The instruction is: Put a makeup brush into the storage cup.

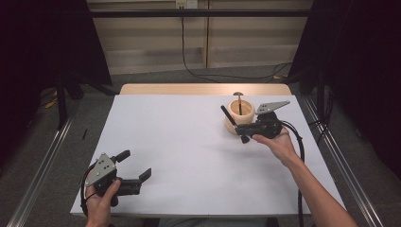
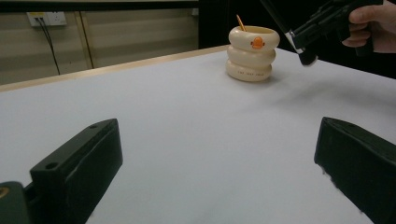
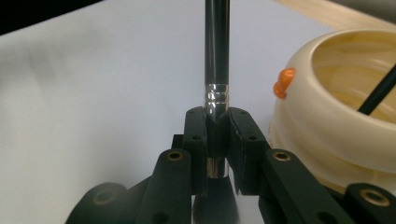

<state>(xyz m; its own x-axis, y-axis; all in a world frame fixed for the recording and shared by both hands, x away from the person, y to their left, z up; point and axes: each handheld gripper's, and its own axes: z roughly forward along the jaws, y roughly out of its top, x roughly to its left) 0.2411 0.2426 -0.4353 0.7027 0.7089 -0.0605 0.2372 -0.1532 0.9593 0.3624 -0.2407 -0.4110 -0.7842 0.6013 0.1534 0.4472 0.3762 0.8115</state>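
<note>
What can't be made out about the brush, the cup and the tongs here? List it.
- Brush: in the right gripper view its bristle end is hidden below the right tongs that clamp it.
- Cup: in the high view the right tongs and hand cover its near side.
- Stick in the cup: its lower end is hidden by the cup wall.
- Left tongs: the frame's bottom edge cuts off the body.

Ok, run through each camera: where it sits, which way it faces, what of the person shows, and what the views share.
High view: above the person's side, looking forward and down on the white table; both forearms, left tongs and right tongs show.
Left gripper view: rides the left tongs, jaws wide apart, looking low across the table at the cream cup and the other hand.
Right gripper view: rides the right tongs, shut on a black brush, beside the cup.
Shared: all three views show the cup and the brush.
</note>
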